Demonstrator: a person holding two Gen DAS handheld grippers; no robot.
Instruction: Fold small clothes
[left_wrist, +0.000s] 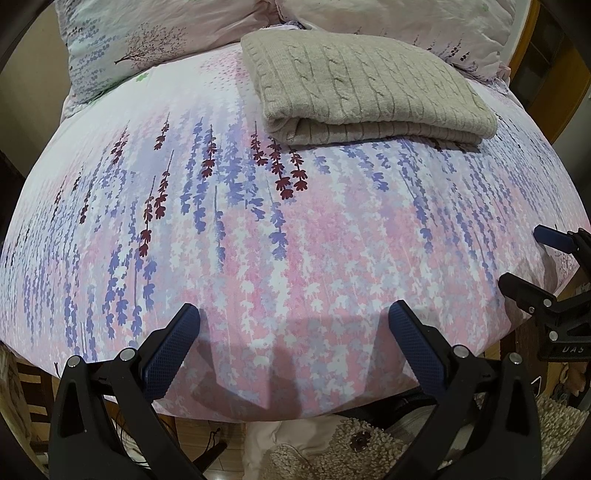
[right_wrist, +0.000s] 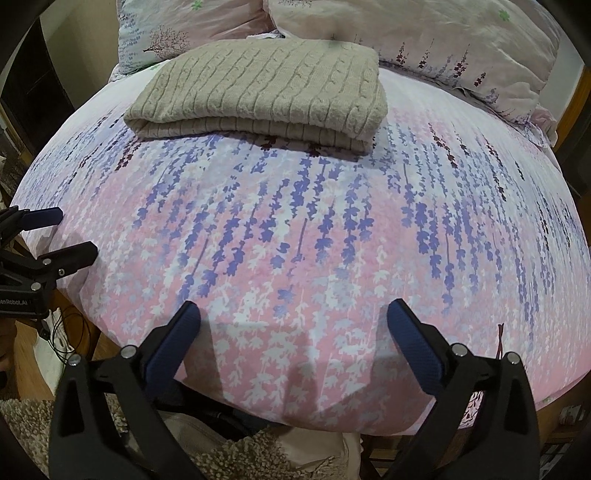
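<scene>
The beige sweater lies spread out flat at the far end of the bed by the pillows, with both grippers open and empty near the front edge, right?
Not quite: the sweater is already folded into a stack of layers, not spread flat, as the right wrist view shows. It does lie by the pillows, and the left gripper and right gripper are open and empty.

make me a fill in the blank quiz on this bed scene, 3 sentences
1. The beige sweater lies ____ on the sheet, near the pillows.
2. Both the left gripper and the right gripper have their jaws ____.
3. The sheet's print shows hanging ____ in purple and pink.

Missing words: folded; open; flowers
</scene>
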